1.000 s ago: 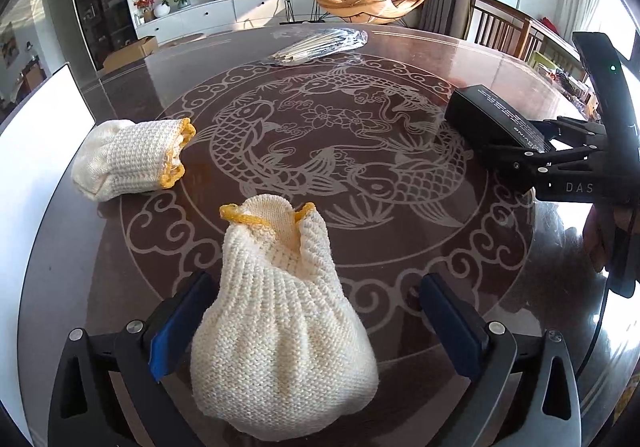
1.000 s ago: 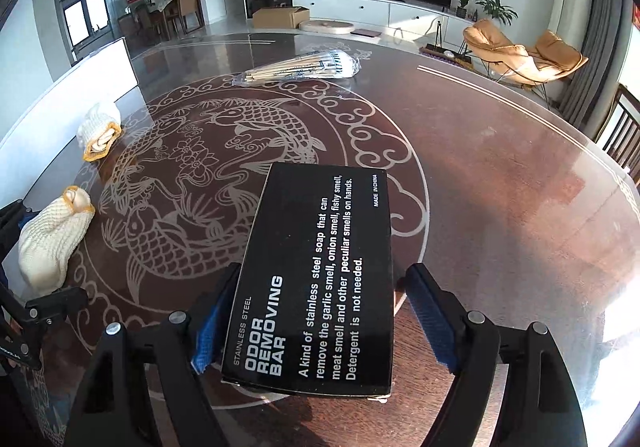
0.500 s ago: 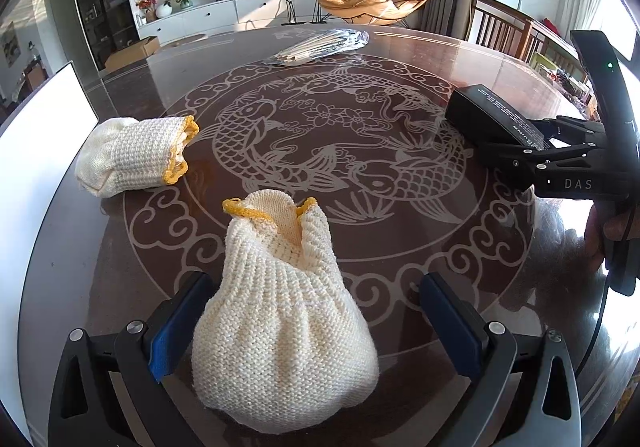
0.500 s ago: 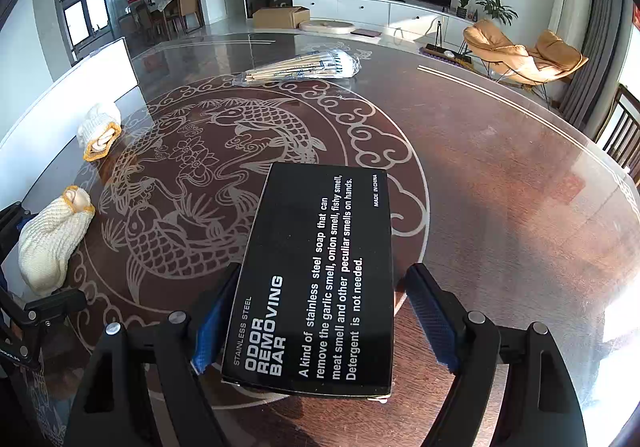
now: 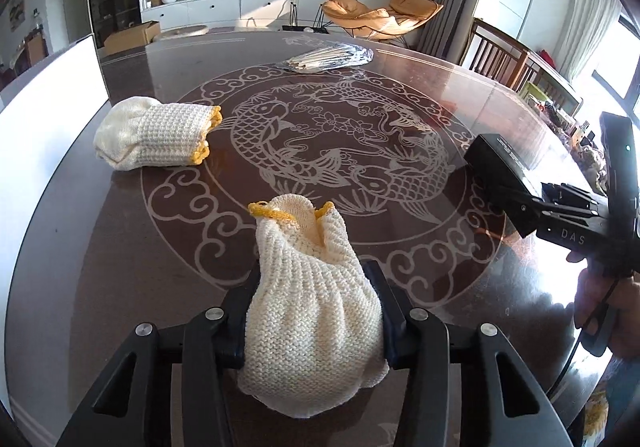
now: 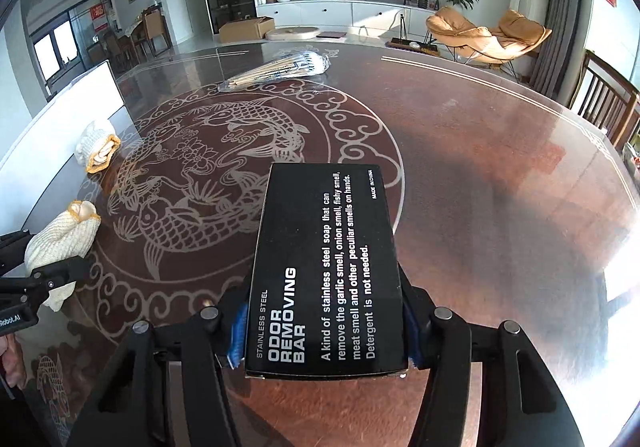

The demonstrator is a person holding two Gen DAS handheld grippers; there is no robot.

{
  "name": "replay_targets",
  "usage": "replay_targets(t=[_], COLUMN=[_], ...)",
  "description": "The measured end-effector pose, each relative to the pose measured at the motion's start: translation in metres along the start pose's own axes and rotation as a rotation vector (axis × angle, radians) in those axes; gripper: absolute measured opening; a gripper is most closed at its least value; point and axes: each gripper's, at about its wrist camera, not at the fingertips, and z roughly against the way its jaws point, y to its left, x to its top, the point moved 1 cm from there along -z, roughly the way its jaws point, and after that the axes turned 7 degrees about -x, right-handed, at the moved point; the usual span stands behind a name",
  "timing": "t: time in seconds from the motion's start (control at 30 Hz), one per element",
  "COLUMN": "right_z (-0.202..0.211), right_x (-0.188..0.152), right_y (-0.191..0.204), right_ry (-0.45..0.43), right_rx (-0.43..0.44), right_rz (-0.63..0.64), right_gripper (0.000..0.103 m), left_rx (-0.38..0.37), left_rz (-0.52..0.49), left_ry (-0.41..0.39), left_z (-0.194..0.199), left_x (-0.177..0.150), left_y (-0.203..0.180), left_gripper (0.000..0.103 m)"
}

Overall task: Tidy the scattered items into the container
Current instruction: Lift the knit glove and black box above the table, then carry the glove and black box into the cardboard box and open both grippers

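My left tongs point(image 5: 312, 311) have just closed on the rolled knit glove point(image 5: 310, 307) at the tabletop's near edge, cuff pointing away. My right tongs point(image 6: 324, 323) have just clamped the black odor-removing-bar box point(image 6: 326, 267), long axis running forward. The white container point(image 5: 48, 135) stands along the left edge, nearer my left hand. Farther off lie another glove point(image 5: 156, 137) and bagged chopsticks point(image 5: 330, 58).

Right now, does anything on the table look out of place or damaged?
Nothing looks damaged or spilled. One rolled glove and a bag of chopsticks lie loose on the table, waiting to be tidied.
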Motion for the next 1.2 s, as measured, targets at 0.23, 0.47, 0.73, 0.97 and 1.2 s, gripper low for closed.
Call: replay_targets(t=[0.23,0.47,0.73,0.97,1.2], right_z=[0.066,0.093,0.111,0.106,0.029], right_x=[-0.058,-0.049,0.043,0.145,0.221], right_y=[0.013,0.078,0.225,0.384,0.514], right_ry=[-0.038,-0.061,-0.149,-0.210,-0.109], right_rx=[0.118,0.186,0.390,0.529,0.520], right_rz=[-0.109,0.023,0.226,0.383,0.427], right_gripper=[0.059,0.059,0.059,0.059,0.059], left_rx=[-0.031,-0.041,0.078,0.247,0.342], left_rz=[-0.002,0.045,0.173,0.330,0.485], left_ry=[-0.011,-0.091,-0.226,-0.255,-0.183], left_z=[0.041,0.105,0.208,0.249,0.221], left_x=[-0.036,-0.037,-0.002,0.041,0.068], left_y=[-0.001,0.023,0.135,0.274,0.381], left_gripper=[0.047,0.047,0.047,0.047,0.047])
